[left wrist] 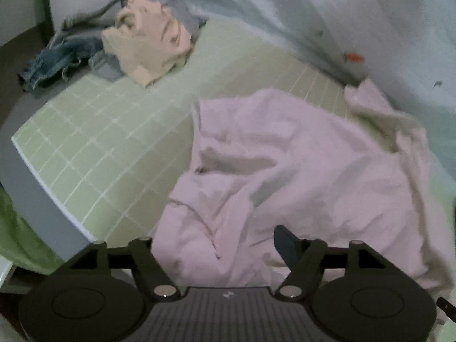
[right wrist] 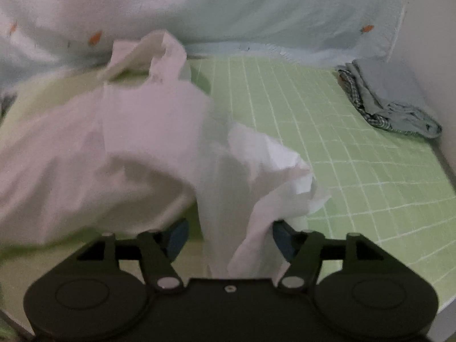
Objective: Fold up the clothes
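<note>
Left wrist view: the pale pink garment point(left wrist: 285, 171) lies rumpled on the green grid mat point(left wrist: 99, 131), not yet spread, and the left gripper point(left wrist: 216, 245) is wide open over its near edge — gripping nothing, one finger hidden by cloth. Right wrist view: the right gripper point(right wrist: 230, 236), also wide open, has cloth draped between its fingers unclamped — the next move likely calls for closing on an edge and pulling it flat.

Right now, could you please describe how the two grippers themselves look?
Both are matte black. The left gripper has two round discs, silver pivot pins on angled linkage arms and a ribbed centre plate with a small white mark. The right gripper is alike, with dark blue pads.
</note>
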A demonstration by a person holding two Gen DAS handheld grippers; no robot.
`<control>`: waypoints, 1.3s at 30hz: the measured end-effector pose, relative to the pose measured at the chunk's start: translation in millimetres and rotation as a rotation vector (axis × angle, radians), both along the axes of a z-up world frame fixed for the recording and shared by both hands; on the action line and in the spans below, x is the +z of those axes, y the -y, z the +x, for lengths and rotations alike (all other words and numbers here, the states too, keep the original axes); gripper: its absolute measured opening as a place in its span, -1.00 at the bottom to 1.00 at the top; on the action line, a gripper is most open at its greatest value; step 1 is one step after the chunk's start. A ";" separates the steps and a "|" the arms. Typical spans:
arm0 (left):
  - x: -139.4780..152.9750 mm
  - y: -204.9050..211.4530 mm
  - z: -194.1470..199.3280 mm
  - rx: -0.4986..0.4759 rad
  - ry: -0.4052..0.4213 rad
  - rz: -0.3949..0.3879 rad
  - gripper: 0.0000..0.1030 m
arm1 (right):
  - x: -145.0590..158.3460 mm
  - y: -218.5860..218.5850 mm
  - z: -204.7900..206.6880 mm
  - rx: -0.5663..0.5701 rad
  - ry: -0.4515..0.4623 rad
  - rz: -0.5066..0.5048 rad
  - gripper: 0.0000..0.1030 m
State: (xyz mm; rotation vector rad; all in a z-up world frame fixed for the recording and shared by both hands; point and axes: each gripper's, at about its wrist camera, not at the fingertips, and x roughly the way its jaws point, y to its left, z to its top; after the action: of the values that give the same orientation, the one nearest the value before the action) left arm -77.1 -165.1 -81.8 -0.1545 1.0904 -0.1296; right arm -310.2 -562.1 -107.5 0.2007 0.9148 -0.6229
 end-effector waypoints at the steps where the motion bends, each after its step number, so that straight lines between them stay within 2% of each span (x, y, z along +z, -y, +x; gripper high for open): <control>1: -4.6 1.5 -0.5 -0.002 -0.010 0.011 0.45 | -4.9 -1.1 0.3 -0.007 -0.031 -0.007 0.31; 6: -24.2 5.3 5.2 -0.002 -0.066 0.042 0.49 | -20.7 4.4 -5.1 -0.062 -0.085 0.021 0.38; 9: -34.2 4.7 12.8 0.015 -0.094 0.049 0.44 | -25.7 7.6 -7.8 -0.086 -0.091 0.029 0.39; 11: -40.9 4.3 17.9 0.026 -0.113 0.054 0.14 | -27.6 7.7 -6.5 -0.084 -0.085 0.038 0.34; 12: -44.1 3.0 22.1 0.031 -0.120 0.048 -0.17 | -28.6 6.5 -4.5 -0.081 -0.084 0.040 0.31; 13: -46.9 2.5 27.1 0.035 -0.125 0.023 -0.52 | -29.8 5.6 -2.9 -0.081 -0.083 0.046 0.16; 14: -49.6 2.1 32.2 0.039 -0.129 -0.006 -0.63 | -30.9 4.8 -1.2 -0.081 -0.080 0.052 -0.07; 15: -51.1 5.8 36.9 0.039 -0.126 0.002 -0.66 | -31.3 5.0 0.2 -0.086 -0.072 0.065 -0.17; 16: -51.6 13.1 42.3 0.024 -0.108 0.037 -0.70 | -31.3 4.7 1.5 -0.092 -0.063 0.079 -0.36; 17: -51.9 20.7 47.8 0.006 -0.088 0.076 -0.71 | -31.2 4.3 2.8 -0.099 -0.053 0.092 -0.48; 18: -52.1 25.6 54.5 -0.001 -0.076 0.098 -0.72 | -30.7 3.5 4.0 -0.103 -0.043 0.103 -0.68; 19: -52.2 30.1 61.5 -0.007 -0.064 0.116 -0.73 | -29.8 2.5 5.6 -0.108 -0.039 0.099 -0.75; 23: -53.5 35.5 98.0 -0.006 -0.031 0.155 -0.73 | -25.3 0.4 8.6 -0.137 -0.021 0.073 -0.79; 27: -48.0 41.3 153.1 0.002 0.033 0.208 -0.74 | -20.8 8.4 6.4 -0.185 0.008 0.036 -0.82; 30: -21.7 43.6 195.9 0.031 0.121 0.190 -0.74 | -10.6 20.8 5.8 -0.215 0.038 -0.012 -0.82; 33: 19.4 55.2 216.9 0.018 0.258 0.166 -0.74 | 10.7 35.6 0.5 -0.266 0.088 -0.102 -0.85; 37: 57.2 69.1 208.1 0.000 0.385 0.138 -0.74 | 52.4 61.4 -21.4 -0.369 0.162 -0.255 -0.88; 39: 65.2 69.6 189.1 -0.011 0.430 0.139 -0.74 | 66.4 76.7 -39.9 -0.419 0.203 -0.260 -0.88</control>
State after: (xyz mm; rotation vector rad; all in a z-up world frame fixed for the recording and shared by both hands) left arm 112.0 -234.7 -16.6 0.0061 0.6680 -0.0909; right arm -350.1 -638.9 -41.1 0.2187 0.5899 -1.0813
